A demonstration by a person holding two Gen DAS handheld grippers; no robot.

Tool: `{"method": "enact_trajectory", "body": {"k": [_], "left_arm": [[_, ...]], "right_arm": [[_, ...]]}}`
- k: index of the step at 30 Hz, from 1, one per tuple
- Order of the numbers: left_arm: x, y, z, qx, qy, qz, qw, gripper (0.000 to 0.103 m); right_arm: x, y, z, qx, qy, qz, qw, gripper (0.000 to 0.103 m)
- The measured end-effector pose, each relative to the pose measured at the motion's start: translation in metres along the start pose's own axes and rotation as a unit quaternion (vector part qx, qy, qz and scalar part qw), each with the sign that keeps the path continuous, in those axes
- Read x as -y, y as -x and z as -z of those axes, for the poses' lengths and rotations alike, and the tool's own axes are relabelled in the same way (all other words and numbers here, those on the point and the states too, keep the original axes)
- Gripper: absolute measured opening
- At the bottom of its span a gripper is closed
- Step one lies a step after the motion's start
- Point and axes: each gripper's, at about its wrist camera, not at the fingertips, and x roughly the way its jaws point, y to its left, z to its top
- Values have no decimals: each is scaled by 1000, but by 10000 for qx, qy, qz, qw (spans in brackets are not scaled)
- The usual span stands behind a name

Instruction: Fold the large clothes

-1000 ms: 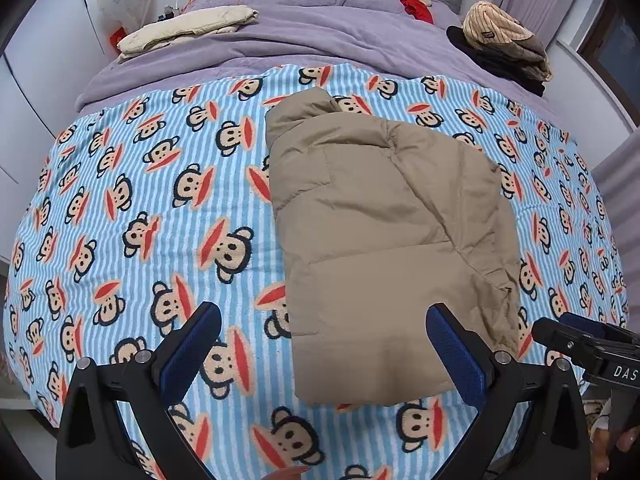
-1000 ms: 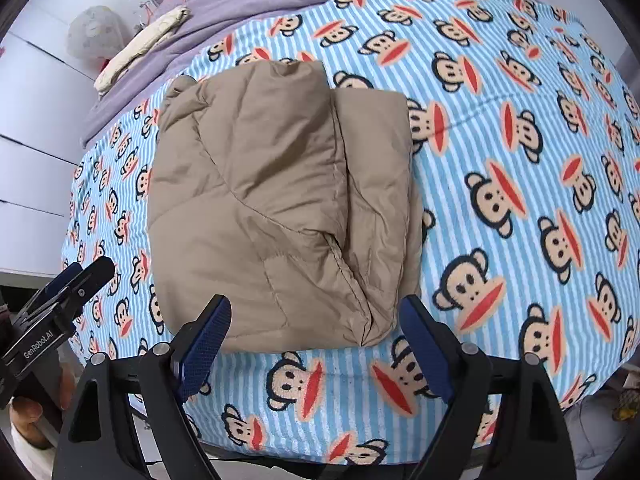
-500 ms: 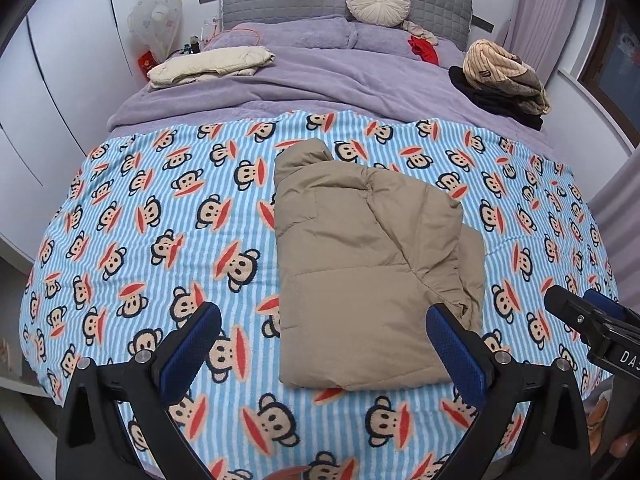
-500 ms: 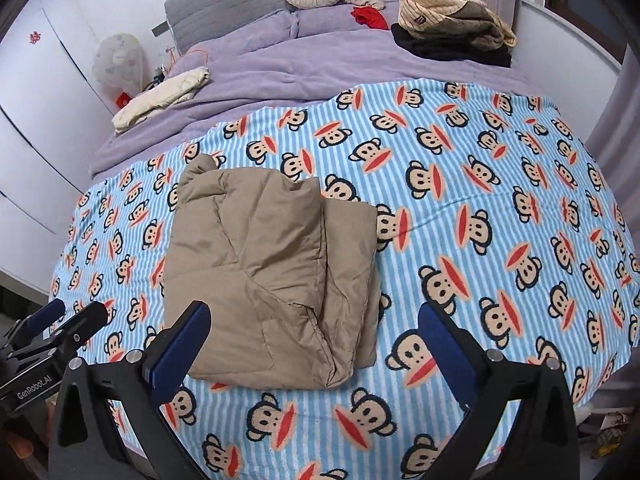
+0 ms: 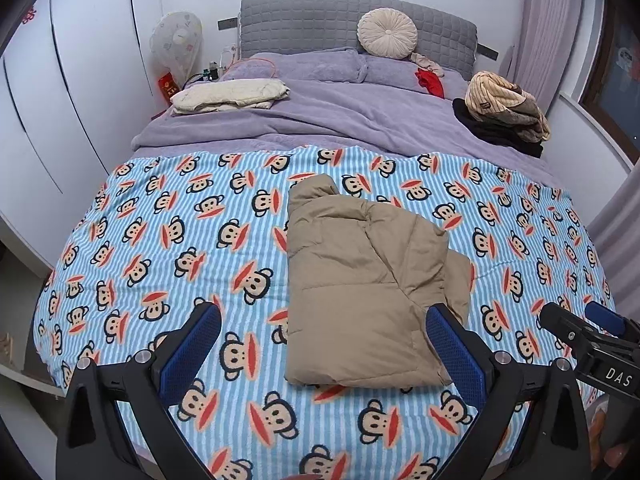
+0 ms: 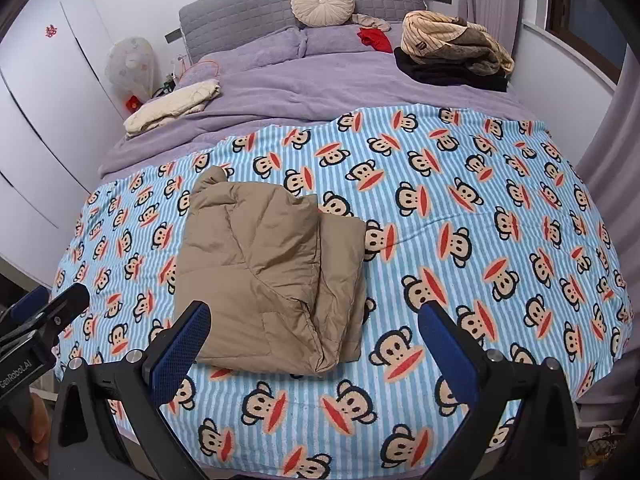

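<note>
A tan padded jacket (image 5: pixel 368 288) lies folded into a compact bundle on the blue monkey-print blanket (image 5: pixel 168 240); it also shows in the right wrist view (image 6: pixel 272 280). My left gripper (image 5: pixel 324 344) is open and empty, held back above the foot of the bed, apart from the jacket. My right gripper (image 6: pixel 316 344) is open and empty, also drawn back above the bed's foot. The right gripper shows at the right edge of the left wrist view (image 5: pixel 588 340), and the left gripper shows at the left edge of the right wrist view (image 6: pixel 36 320).
A purple duvet (image 5: pixel 320 120) covers the head of the bed. On it lie a folded cream garment (image 5: pixel 232 94), a red item (image 5: pixel 430 82) and a pile of striped and black clothes (image 5: pixel 504 116). White wardrobes (image 5: pixel 60 100) stand left, a curtain (image 5: pixel 540 32) right.
Both grippers have pulled back and up from the jacket, so the whole bed and headboard now show. The folded jacket has stayed in place.
</note>
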Motion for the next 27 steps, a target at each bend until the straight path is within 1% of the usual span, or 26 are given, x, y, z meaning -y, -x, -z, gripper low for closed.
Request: {"method": "enact_trajectory", "body": {"k": [10,27], "left_arm": [[-8,10,2,80,112,-113,9998,103],[-11,13,5,71,112,-114,9998,103]], "right_arm": [[-10,12,0,122,101,-70,9999,103],[-10,12,0,124,110,-73,9998,103]]}}
